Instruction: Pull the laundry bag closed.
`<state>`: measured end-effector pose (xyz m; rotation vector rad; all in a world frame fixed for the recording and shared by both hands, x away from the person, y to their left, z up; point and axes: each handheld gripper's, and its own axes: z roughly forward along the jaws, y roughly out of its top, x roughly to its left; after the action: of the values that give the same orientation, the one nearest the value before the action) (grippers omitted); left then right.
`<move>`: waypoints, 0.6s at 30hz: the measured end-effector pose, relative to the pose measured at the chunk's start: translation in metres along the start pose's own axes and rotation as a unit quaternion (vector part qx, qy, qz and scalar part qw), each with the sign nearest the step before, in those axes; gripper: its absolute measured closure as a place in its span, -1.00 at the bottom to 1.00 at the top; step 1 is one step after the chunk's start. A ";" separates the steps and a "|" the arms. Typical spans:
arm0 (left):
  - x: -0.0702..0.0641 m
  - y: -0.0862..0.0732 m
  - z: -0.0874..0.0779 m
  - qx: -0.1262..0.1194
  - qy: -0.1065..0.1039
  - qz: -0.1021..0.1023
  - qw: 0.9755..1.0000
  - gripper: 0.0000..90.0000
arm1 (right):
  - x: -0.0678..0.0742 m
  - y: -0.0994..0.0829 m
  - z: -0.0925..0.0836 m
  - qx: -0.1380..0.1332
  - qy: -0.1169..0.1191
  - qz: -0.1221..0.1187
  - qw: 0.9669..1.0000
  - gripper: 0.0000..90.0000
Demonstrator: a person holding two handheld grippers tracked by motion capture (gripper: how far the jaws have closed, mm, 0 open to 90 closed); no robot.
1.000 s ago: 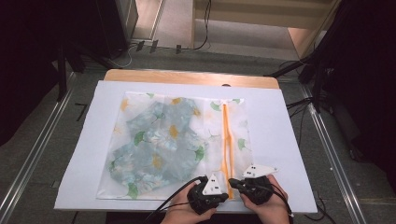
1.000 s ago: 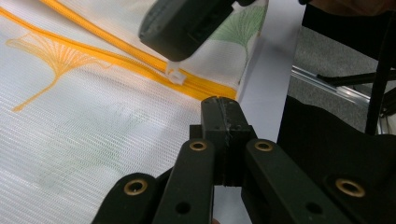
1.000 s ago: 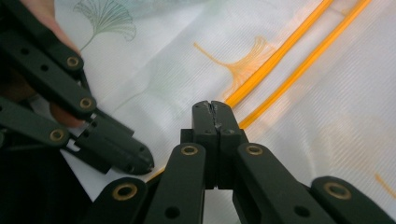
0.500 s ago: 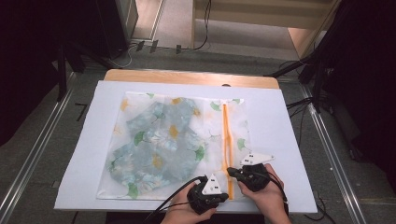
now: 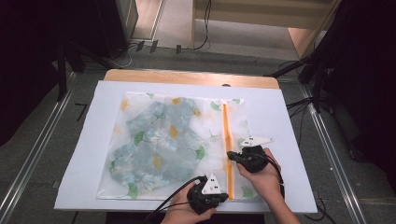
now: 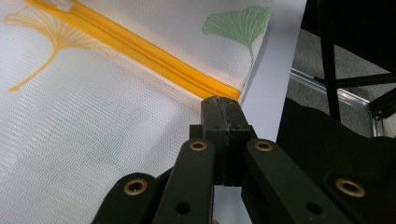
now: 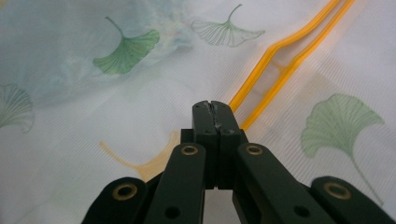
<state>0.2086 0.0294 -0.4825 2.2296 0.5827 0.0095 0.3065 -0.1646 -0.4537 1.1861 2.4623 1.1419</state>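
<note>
White mesh zip bag (image 5: pixel 177 144) with green and yellow ginkgo-leaf print, flat on white sheet (image 5: pixel 79 154) over wooden table (image 5: pixel 187 76), roughly centred on sheet. Pale floral cloth (image 5: pixel 159 144) inside bag, filling the part left of zipper. Orange zipper (image 5: pixel 227 140) along bag's right part, from far edge to near edge. In right gripper view zipper (image 7: pixel 285 51) parted into two orange strands just beyond the tips, mesh showing between them; farther off, strands running close side by side. In left gripper view zipper (image 6: pixel 140 56) closed, one solid orange band ending at bag's near corner.

Left gripper (image 5: pixel 223 197) at zipper's near end, by bag's near edge, jaws pressed together. In left gripper view tips (image 6: pixel 222 105) right on the zipper's end; looks like pinching the zipper end but fabric between pads not clear. Left hand (image 5: pixel 184 215) at sheet's near edge, cable (image 5: pixel 163 203) trailing off toward the near side.

Right gripper (image 5: pixel 232 156) partway up zipper from its near end, tips at zipper line, jaws fully closed together. In right gripper view tips (image 7: pixel 214 112) right by the open stretch of zipper, just left of the strands; whether slider or pull is caught between pads, cannot tell. Right hand (image 5: pixel 261 175) right of zipper, over bag's right strip. Grey three-cornered plates on both grippers
</note>
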 end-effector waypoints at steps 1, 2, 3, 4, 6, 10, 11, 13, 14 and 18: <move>0.000 0.000 0.000 0.000 0.000 0.000 1.000 1.00 | -0.003 0.004 0.004 0.000 -0.002 0.001 1.000 1.00; 0.000 0.000 0.000 -0.001 0.000 -0.001 1.000 1.00 | -0.003 0.004 0.004 0.000 -0.002 0.001 1.000 1.00; 0.000 0.000 0.000 -0.001 0.000 -0.001 1.000 1.00 | -0.005 0.006 0.006 -0.002 -0.004 0.001 1.000 1.00; 0.000 0.000 0.000 -0.001 0.000 -0.001 1.000 1.00 | -0.006 0.008 0.007 0.000 -0.002 0.005 1.000 1.00; 0.000 0.000 0.000 0.000 0.001 0.000 1.000 1.00 | -0.008 0.012 0.010 -0.001 -0.003 0.005 1.000 1.00; 0.000 0.000 0.000 0.000 0.001 0.000 1.000 1.00 | -0.011 0.022 0.015 0.003 -0.012 0.000 1.000 1.00; 0.000 0.000 0.000 0.000 0.001 -0.001 1.000 1.00 | -0.013 0.024 0.017 0.002 -0.016 -0.002 1.000 1.00; 0.000 0.000 0.000 -0.001 0.001 -0.002 1.000 1.00 | -0.018 0.028 0.017 -0.004 -0.029 0.005 1.000 1.00; 0.000 0.000 0.000 -0.001 0.000 -0.002 1.000 1.00 | -0.023 0.031 0.017 -0.009 -0.027 0.015 0.999 1.00; 0.000 0.000 0.000 -0.002 -0.001 -0.003 1.000 1.00 | -0.036 0.037 0.016 -0.018 -0.016 0.029 0.999 1.00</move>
<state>0.2083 0.0297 -0.4828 2.2235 0.5889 0.0057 0.3595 -0.1671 -0.4442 1.2638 2.3883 1.1691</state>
